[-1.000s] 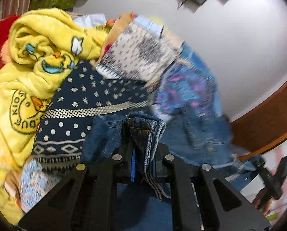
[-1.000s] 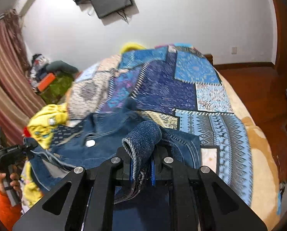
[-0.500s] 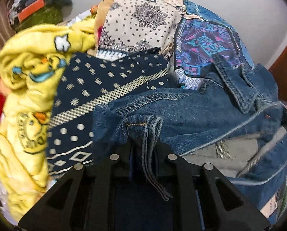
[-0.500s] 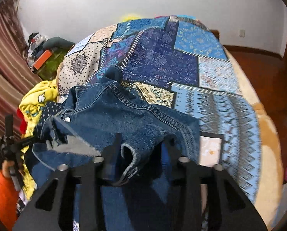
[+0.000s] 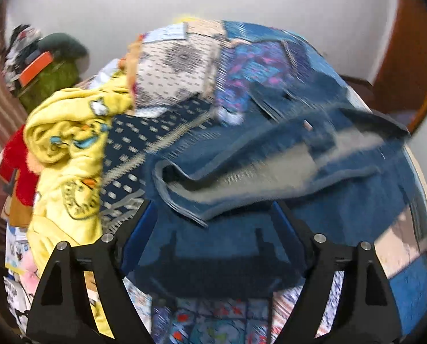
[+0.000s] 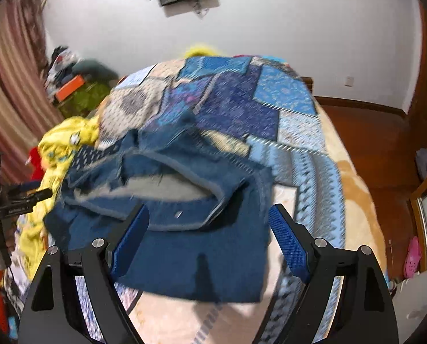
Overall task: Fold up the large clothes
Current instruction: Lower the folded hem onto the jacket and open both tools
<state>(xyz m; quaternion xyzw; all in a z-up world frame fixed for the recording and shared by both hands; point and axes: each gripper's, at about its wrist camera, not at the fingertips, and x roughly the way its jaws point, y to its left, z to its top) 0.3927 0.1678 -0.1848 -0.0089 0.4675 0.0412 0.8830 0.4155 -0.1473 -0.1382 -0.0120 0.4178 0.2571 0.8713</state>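
A blue denim jacket (image 5: 270,172) lies on the patchwork bedspread (image 5: 256,63), folded over with its grey lining showing. It also shows in the right wrist view (image 6: 190,243). My left gripper (image 5: 213,226) is open, its jaws spread wide just above the jacket's near edge, holding nothing. My right gripper (image 6: 207,229) is open too, jaws apart over the jacket's near part. The left gripper shows at the left edge of the right wrist view (image 6: 15,200).
A yellow cartoon blanket (image 5: 67,149), a navy dotted cloth (image 5: 144,143) and a red item (image 5: 15,157) are heaped left of the jacket. The patchwork bedspread (image 6: 256,109) stretches far and right. Wooden floor (image 6: 385,143) lies right of the bed. A striped curtain (image 6: 9,86) hangs at left.
Both grippers were shut on denim folds; both have opened and let the jacket drop onto the bed. Both have pulled back slightly, and the jacket is blurred, still settling.
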